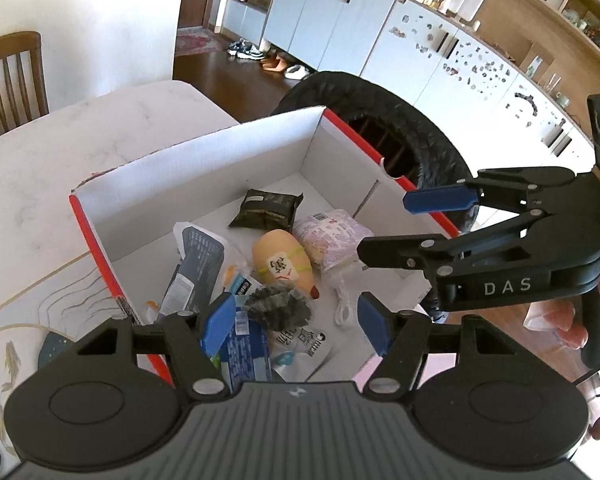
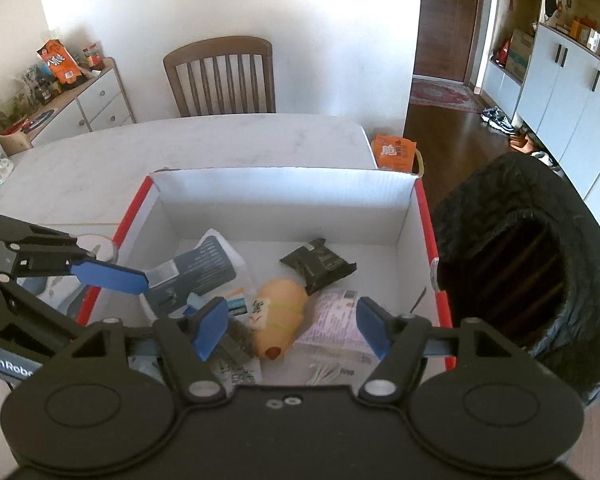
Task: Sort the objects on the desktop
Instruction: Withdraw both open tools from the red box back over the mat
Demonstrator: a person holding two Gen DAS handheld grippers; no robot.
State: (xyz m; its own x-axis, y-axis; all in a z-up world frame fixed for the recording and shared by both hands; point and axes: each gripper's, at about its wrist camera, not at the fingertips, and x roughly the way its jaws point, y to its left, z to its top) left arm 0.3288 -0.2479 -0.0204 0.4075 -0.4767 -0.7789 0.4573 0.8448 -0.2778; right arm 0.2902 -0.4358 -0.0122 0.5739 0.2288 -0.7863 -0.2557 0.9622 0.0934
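Red-edged white cardboard box [image 2: 284,192] sits on the marble table [image 2: 220,140], its far half bare inside. Packets crowd the near floor — a dark foil pouch [image 2: 318,266], a smooth tan capsule-shaped pack [image 2: 280,312], a pink printed bag [image 2: 332,324]. Both grippers, left [image 1: 298,322] and right [image 2: 290,326], hover above with jaws wide, holding nothing.
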